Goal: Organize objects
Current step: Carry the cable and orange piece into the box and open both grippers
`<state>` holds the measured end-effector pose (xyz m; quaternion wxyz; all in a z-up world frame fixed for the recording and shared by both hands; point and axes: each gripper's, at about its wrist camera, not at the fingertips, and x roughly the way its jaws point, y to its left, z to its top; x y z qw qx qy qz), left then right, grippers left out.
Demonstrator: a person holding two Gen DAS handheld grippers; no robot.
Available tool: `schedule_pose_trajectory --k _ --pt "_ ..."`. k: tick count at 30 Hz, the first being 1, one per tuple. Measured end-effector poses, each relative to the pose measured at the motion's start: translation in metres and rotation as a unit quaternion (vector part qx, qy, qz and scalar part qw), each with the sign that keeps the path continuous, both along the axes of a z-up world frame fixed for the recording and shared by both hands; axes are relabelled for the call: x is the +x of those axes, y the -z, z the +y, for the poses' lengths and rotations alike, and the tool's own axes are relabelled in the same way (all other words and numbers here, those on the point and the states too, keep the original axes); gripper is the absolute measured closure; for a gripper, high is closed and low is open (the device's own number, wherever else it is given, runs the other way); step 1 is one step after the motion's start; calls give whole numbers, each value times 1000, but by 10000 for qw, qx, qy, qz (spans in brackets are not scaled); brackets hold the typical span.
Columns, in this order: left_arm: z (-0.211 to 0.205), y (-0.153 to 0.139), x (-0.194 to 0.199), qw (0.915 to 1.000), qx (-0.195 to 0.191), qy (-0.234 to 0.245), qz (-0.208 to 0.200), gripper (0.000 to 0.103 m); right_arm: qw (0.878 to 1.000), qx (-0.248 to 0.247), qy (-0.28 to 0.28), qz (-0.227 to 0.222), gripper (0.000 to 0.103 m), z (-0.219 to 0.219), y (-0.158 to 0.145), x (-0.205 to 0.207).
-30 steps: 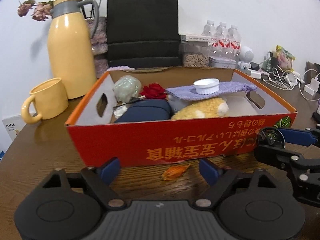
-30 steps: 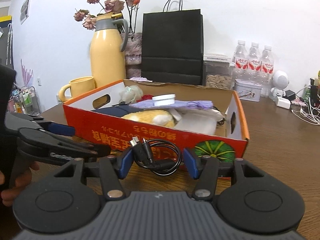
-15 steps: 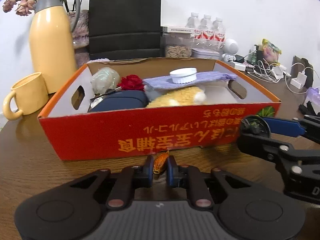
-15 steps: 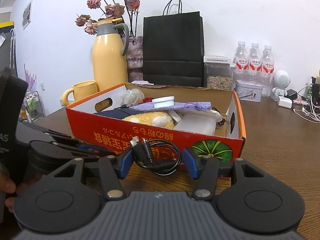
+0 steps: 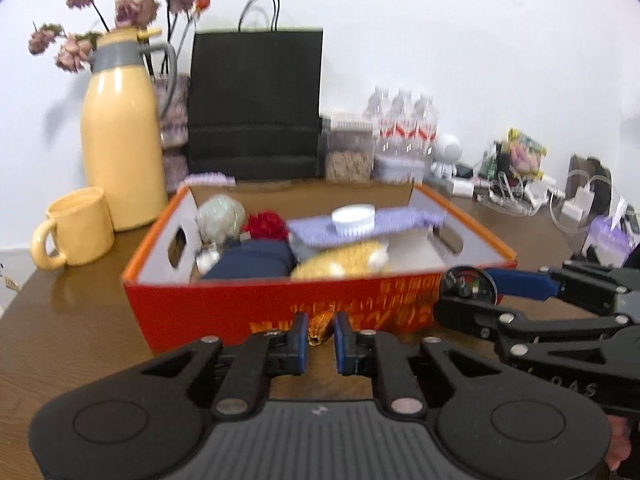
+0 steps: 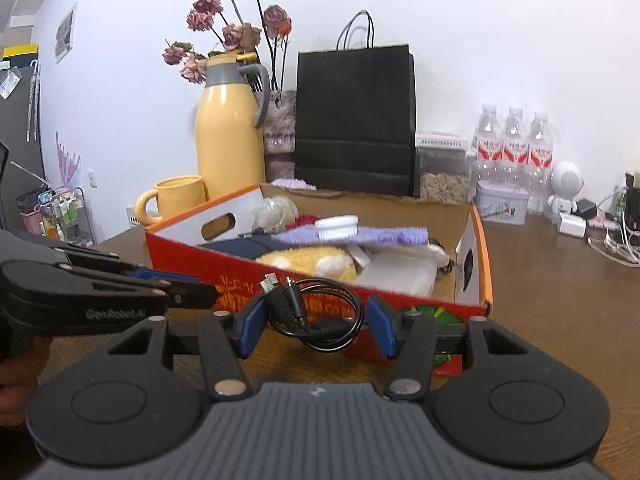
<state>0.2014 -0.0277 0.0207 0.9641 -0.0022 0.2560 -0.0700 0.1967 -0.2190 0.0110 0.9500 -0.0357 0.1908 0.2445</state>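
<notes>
Orange and small, a dried flower head (image 5: pixel 321 325) sits pinched between the blue pads of the left gripper (image 5: pixel 321 338), whose jaws are closed on it almost to touching. It is held clear of the brown wooden counter (image 5: pixel 72 320), just in front of the red cardboard box (image 5: pixel 224 312).

The right gripper (image 6: pixel 316 322) has its jaws about half open around a coiled black cable (image 6: pixel 316 316) — the loop spans the gap and touches both blue pads, with its plugs sticking up at the left side. This gripper also sits close to the box's near wall, toward the corner with the green print.

Inside the box lie a dark blue bundle (image 5: pixel 252 264), a yellow plush toy (image 5: pixel 344 262), a red flower (image 5: pixel 266 224), a pale wrapped ball (image 5: pixel 220 212) and a purple cloth (image 5: pixel 368 224) with a white dish (image 5: pixel 353 216) on top.

Behind the box stand a yellow jug (image 5: pixel 120 148), a yellow mug (image 5: pixel 78 228) beside it, a black paper bag (image 5: pixel 256 104) and three water bottles (image 5: pixel 404 120) — all against the white wall.
</notes>
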Motion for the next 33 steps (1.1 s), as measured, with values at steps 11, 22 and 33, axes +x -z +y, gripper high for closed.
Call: schedule_pose_trajectory --k 11,22,33 --pt "3 -44 18 9974 0 -227 -685 91 9986 -75 39 -513 48 10 -36 23" --pt "9 -58 66 9949 39 -608 -798 91 9982 75 241 -553 48 19 -58 78" --pt "24 -48 126 9938 -5 -900 -656 91 9992 231 291 -141 47 30 -52 134"
